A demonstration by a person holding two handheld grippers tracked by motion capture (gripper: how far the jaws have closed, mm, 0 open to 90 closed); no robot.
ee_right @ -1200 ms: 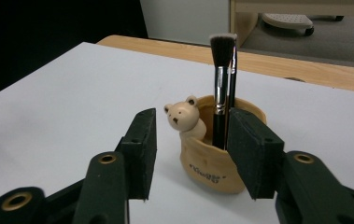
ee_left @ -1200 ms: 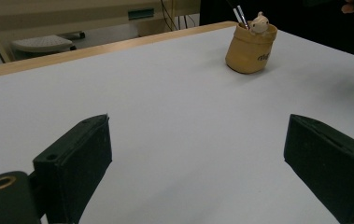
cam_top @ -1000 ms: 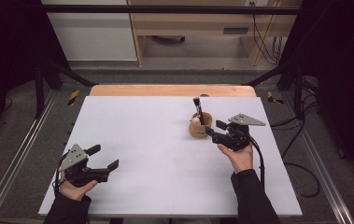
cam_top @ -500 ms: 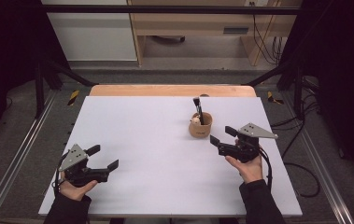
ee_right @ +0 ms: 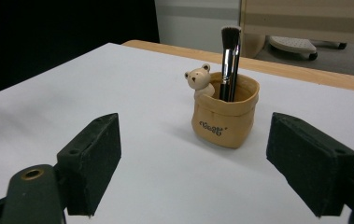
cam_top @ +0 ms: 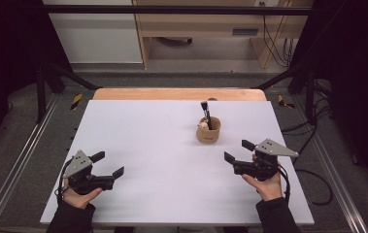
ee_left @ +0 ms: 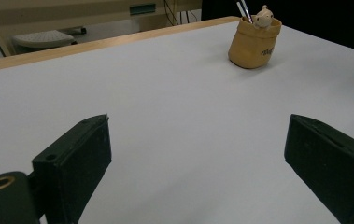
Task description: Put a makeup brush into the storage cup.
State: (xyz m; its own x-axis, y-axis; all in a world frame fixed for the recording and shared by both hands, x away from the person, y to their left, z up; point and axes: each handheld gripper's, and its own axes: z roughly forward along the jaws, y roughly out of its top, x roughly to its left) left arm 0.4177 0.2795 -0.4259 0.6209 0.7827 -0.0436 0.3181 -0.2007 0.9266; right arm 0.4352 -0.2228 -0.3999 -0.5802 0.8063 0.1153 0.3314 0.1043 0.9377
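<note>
Right hand-held gripper [cam_top: 235,151], jaws just opened wide and empty, sits near the brush holder [cam_top: 208,132].

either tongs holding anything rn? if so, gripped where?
Nothing held. Right tongs have just been opening, nothing between the jaws, apart from the brush and its tan holder. Left tongs open over bare table.

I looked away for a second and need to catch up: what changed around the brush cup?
The right hand-held gripper drew back from the tan cup toward the table's near right side, its jaws opening with nothing between them. The cup, its brush and the open left hand-held gripper stayed put.
</note>
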